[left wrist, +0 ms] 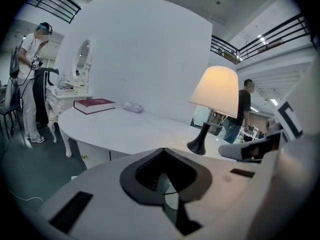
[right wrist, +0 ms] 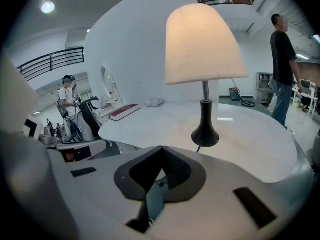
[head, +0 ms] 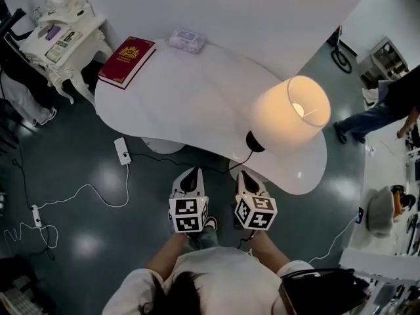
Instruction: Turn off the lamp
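Observation:
The lamp is lit: its cream shade (head: 293,113) glows above a black base (head: 254,141) near the white table's (head: 184,104) front right edge. A black cord (head: 223,167) runs from the base over the table edge to the floor. Both grippers hang side by side in front of the table, below its top. My left gripper (head: 191,172) is shut and holds nothing. My right gripper (head: 245,174) is also shut and empty, just short of the base. In the left gripper view (left wrist: 164,149) the lamp (left wrist: 216,91) stands ahead to the right. In the right gripper view (right wrist: 161,147) the base (right wrist: 205,134) is straight ahead.
A red book (head: 127,61) and a white packet (head: 186,40) lie at the table's far side. A white adapter (head: 122,150) and white cable lie on the dark floor at left. A white dresser (head: 62,41) stands far left. One person (head: 377,113) stands at right.

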{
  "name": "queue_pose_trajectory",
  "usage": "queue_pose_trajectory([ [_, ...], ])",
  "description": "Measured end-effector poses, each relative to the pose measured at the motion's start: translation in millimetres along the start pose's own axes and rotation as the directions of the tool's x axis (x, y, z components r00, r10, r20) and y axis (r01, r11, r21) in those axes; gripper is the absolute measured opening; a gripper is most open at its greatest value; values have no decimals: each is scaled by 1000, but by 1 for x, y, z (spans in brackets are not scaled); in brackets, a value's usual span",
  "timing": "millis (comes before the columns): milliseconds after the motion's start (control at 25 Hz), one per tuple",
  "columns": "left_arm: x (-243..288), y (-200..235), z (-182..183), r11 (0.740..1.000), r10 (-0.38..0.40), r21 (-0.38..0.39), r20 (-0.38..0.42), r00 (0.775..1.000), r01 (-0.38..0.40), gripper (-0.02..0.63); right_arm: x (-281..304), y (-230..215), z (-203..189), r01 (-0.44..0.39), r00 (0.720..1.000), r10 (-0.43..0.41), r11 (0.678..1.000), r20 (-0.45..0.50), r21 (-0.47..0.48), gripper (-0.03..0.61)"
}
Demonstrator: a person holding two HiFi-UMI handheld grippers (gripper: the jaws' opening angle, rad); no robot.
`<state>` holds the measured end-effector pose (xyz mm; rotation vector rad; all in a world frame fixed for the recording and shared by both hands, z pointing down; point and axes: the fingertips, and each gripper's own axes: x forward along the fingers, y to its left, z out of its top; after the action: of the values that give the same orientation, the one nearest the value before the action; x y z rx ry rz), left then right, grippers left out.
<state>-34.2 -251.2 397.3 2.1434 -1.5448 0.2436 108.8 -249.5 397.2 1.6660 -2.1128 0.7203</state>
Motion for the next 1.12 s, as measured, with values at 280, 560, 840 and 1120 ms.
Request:
queue_pose_trajectory([
  [280, 5, 15, -36, 999, 13, -32, -42, 999, -14, 8, 13, 4, -30, -9, 998, 8, 1000, -61, -8, -2],
  [560, 19, 32, -74, 999, 45, -14, -80, 996, -47, 8, 26, 0, -76, -24, 991, 22, 1000, -136, -13, -2],
  [840, 36, 38, -125, 998, 67, -2, -126, 990, -68, 8, 51, -7, -117, -46, 984, 47, 999, -172, 12, -2],
  [1120, 56, 50, -186, 994, 105, 23, -129, 986, -103, 8, 79, -26, -167, -52, 979, 63, 997, -196, 60, -2],
])
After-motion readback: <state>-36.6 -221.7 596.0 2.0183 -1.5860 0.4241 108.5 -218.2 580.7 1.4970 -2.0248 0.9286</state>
